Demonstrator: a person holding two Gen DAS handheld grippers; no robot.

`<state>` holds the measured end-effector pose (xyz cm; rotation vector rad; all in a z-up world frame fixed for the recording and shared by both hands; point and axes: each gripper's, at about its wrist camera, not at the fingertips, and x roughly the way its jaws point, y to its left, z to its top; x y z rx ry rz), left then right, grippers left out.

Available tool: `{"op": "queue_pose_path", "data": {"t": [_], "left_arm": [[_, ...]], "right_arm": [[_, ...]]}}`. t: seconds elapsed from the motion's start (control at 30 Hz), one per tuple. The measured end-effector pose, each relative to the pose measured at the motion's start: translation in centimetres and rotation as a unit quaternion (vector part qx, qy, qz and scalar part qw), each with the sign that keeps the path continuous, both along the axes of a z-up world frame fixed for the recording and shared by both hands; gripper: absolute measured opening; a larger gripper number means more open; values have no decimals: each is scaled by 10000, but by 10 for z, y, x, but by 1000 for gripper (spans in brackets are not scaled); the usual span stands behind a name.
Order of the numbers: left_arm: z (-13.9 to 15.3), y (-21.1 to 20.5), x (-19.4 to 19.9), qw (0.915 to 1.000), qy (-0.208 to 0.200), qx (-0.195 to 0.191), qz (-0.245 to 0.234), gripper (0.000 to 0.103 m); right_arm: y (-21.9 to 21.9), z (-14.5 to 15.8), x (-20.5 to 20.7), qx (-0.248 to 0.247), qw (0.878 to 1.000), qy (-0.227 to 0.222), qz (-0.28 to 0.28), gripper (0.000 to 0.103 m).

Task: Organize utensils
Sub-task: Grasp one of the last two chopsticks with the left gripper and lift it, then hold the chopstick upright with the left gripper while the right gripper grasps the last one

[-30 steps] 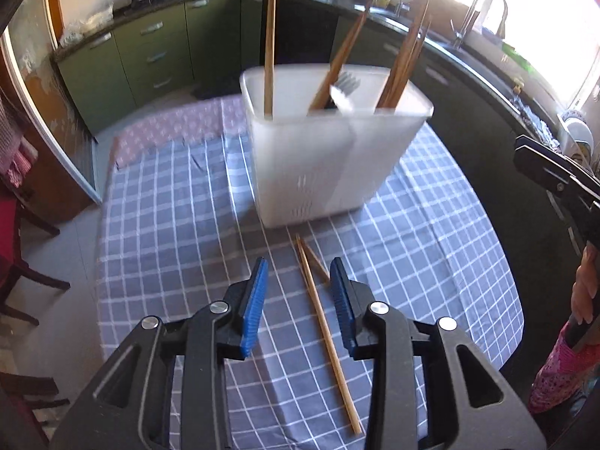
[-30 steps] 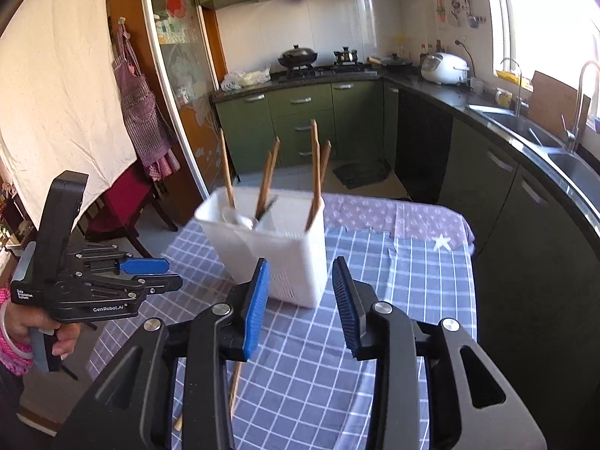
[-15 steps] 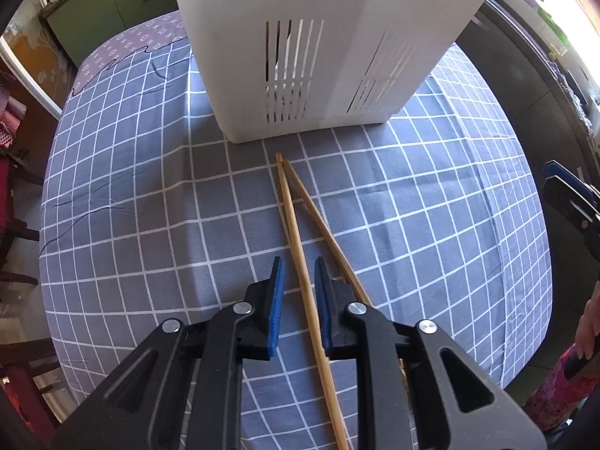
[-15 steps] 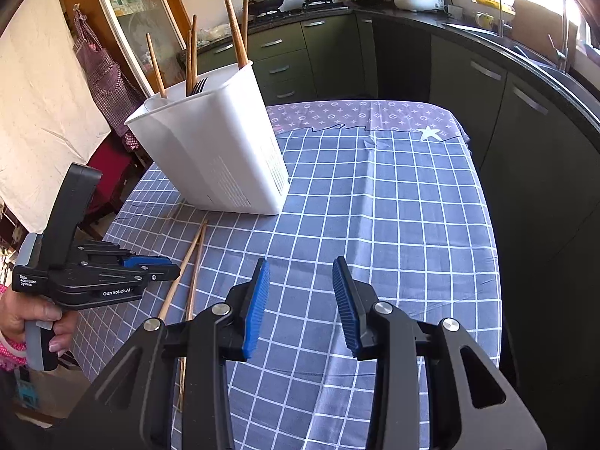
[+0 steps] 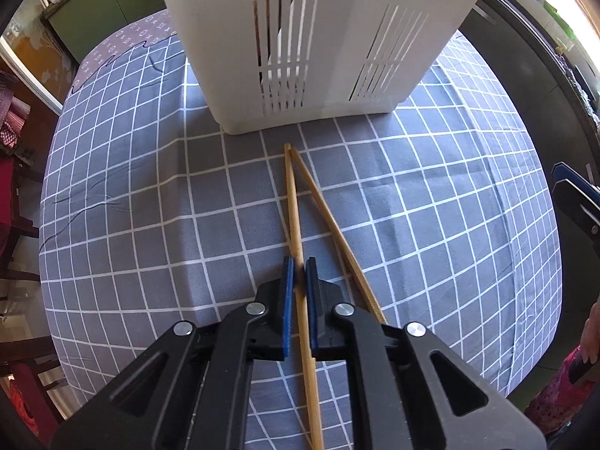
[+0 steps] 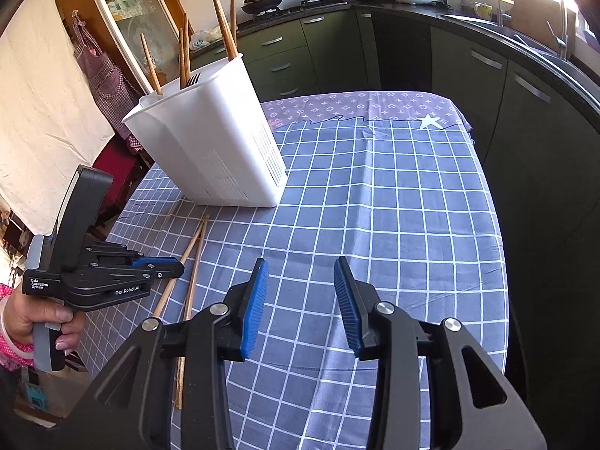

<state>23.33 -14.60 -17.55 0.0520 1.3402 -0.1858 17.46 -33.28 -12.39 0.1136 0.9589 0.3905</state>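
Observation:
Two wooden chopsticks lie on the checked cloth in front of the white slotted utensil holder. My left gripper points steeply down and is shut on the left chopstick, its blue pads pinching the shaft. The other chopstick lies loose just to the right, its far tip touching the first. In the right wrist view the holder holds several upright chopsticks and a fork. My right gripper hovers over bare cloth, its jaws opening with nothing between them.
The table is covered by a blue-grey checked cloth and drops off at its right edge towards dark green cabinets. A person's hand holds the left gripper. Red chairs stand to the left.
My left gripper dropped towards the table and closed onto the left chopstick. The right gripper also lowered and tilted down, and its jaws now stand slightly wider.

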Motion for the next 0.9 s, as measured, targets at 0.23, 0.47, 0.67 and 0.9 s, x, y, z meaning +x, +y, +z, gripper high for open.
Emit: {"op": "queue_pose_path", "data": {"t": [0.23, 0.47, 0.67, 0.9], "left_arm": [[22, 30, -11, 9989, -298, -333, 123, 6], [53, 57, -31, 9947, -828, -571, 224, 6], [77, 72, -57, 9869, -1387, -780, 275, 6], [95, 69, -85, 9738, -2114, -818, 190, 6]], "right_arm": [[8, 0, 0, -129, 9999, 43, 47, 40], [24, -6, 6, -272, 9994, 145, 165, 40], [46, -15, 11, -406, 9980, 306, 388, 40], [98, -26, 19, -611, 9936, 427, 850, 40]]}}
